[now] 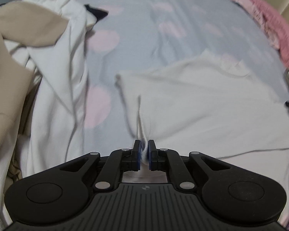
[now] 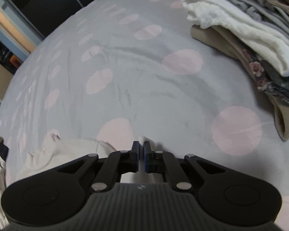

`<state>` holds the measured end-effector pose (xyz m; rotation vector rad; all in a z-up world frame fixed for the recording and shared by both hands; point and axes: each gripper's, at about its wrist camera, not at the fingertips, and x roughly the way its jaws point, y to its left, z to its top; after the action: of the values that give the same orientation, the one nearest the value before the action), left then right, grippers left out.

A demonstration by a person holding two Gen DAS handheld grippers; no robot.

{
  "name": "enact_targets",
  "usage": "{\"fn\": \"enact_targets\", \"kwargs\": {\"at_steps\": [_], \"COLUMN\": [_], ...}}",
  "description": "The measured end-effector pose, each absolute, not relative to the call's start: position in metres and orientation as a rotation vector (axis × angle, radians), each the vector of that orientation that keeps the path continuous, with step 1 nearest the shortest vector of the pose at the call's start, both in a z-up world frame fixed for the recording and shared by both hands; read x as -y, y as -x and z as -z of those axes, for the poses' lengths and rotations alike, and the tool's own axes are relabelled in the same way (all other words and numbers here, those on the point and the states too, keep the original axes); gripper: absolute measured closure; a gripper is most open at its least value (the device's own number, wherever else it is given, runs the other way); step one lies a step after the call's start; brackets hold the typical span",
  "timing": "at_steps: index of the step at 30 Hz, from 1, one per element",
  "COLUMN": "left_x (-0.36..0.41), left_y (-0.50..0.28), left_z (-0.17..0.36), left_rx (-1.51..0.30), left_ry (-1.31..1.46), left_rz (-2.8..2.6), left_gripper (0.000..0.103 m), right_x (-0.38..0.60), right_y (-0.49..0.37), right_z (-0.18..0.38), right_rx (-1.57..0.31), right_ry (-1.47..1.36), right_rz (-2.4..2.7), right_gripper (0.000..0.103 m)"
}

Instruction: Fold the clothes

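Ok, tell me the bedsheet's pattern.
Pale grey-blue bedsheet with large pink dots, clearest in the right wrist view.

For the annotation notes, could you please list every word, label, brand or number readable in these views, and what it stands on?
No readable text in either view.
Left gripper: small round emblem on its body, no letters legible.
Right gripper: small mark on its body, too blurred to read.
Clothes pile, white garment and bedsheet: no labels or print with words.

left claw [image 1: 144, 151]: pointing steeply down, jaws clamped on a bunched fold of white garment [image 1: 192, 104] | right claw [image 2: 141, 151]: angled down, jaws nearly together, pinching a small white tip of the same cloth
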<state>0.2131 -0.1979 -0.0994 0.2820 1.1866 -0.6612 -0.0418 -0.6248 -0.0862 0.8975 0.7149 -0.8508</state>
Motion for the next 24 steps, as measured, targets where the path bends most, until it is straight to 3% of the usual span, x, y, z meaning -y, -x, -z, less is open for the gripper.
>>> {"fn": "enact_targets", "kwargs": {"at_steps": [5,7,9,11,15,16,17,19,24], "left_x": [0.2,0.199,0.201,0.205,0.218,0.224,0.231,0.239,0.225], "left_y": [-0.214,-0.215,-0.219,-0.225,-0.236,-0.237,-0.236,-0.233,-0.237], "left_z": [0.098,0.087,0.078,0.075,0.087,0.091,0.095,0.101,0.092], "left_rx": [-1.179,-1.142,-1.077,-1.011,-0.997,-1.007,-1.022,-1.035,-1.007], "left_ry": [-0.27,-0.25,-0.235,-0.222,-0.184,-0.195,-0.224,-0.272,-0.227], "left_rz": [0.72,0.744,0.756,0.742,0.723,0.726,0.717,0.684,0.635], "left_gripper": [0.09,0.076,0.06,0.058,0.064,0.071,0.086,0.099,0.101], "right_x": [0.621,0.62,0.618,0.614,0.605,0.602,0.599,0.593,0.578], "right_y": [0.038,0.043,0.05,0.057,0.066,0.068,0.071,0.075,0.087], "right_z": [0.082,0.077,0.072,0.067,0.06,0.059,0.057,0.055,0.053], "right_rx": [-0.747,-0.733,-0.727,-0.73,-0.747,-0.754,-0.759,-0.768,-0.817], "right_ry": [-0.85,-0.853,-0.856,-0.852,-0.839,-0.832,-0.824,-0.81,-0.767], "right_rz": [0.842,0.835,0.822,0.828,0.827,0.822,0.815,0.799,0.758], "right_gripper": [0.086,0.075,0.073,0.073,0.073,0.073,0.072,0.072,0.073]}}
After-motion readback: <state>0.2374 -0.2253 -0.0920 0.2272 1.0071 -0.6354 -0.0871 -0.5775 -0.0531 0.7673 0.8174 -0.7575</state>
